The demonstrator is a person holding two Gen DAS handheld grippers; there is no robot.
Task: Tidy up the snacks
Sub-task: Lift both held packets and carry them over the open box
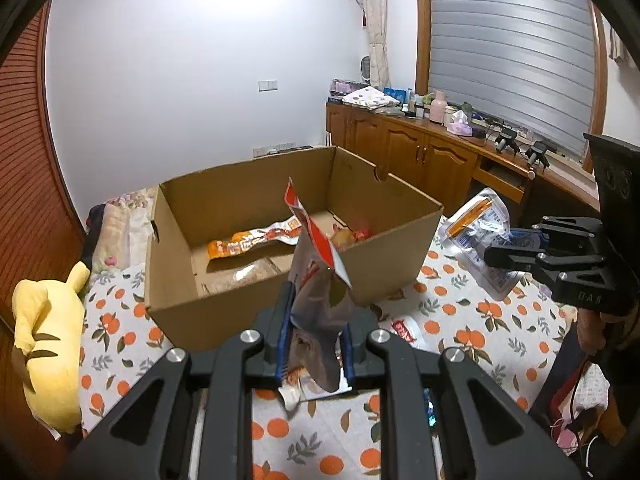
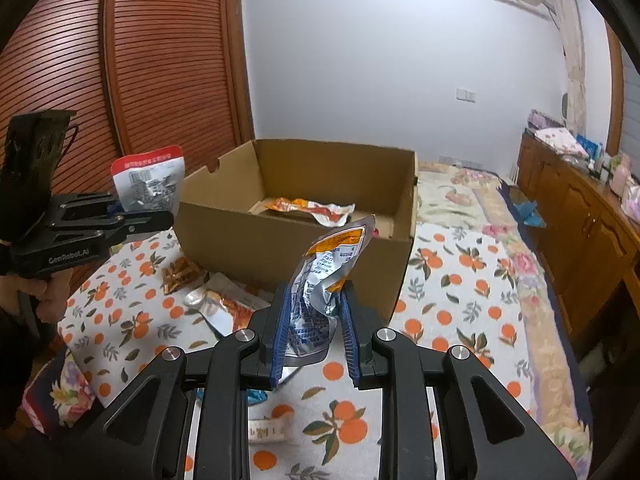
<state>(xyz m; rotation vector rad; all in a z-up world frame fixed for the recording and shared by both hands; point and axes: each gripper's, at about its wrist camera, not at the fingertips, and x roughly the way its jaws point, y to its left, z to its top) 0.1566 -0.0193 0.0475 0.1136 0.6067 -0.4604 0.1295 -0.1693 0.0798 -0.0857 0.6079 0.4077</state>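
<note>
At the bottom centre of the left wrist view, the left tool [image 1: 316, 344] is clamped narrow on a crumpled red-and-white snack pouch [image 1: 316, 280], which stands up between the blue pads [image 1: 283, 340] in front of the open cardboard box [image 1: 256, 312]. The box sits mid-frame on a bed with an orange-print cover [image 1: 472, 336]. Inside it, toward the left, lies a long orange-and-white snack packet [image 1: 256, 240], with a few smaller wrapped snacks at the right corner. At the right edge of that view the right tool [image 1: 516, 258] grips a silver pouch with an orange top [image 1: 480, 232].

In the right wrist view this silver pouch shows at the bottom centre, pinched between the pads and tilted right, just before the box's near wall. More packets [image 2: 216, 300] lie loose on the cover, lower left of the box. A yellow plush toy [image 1: 48, 340] rests at the left edge of the left view.
</note>
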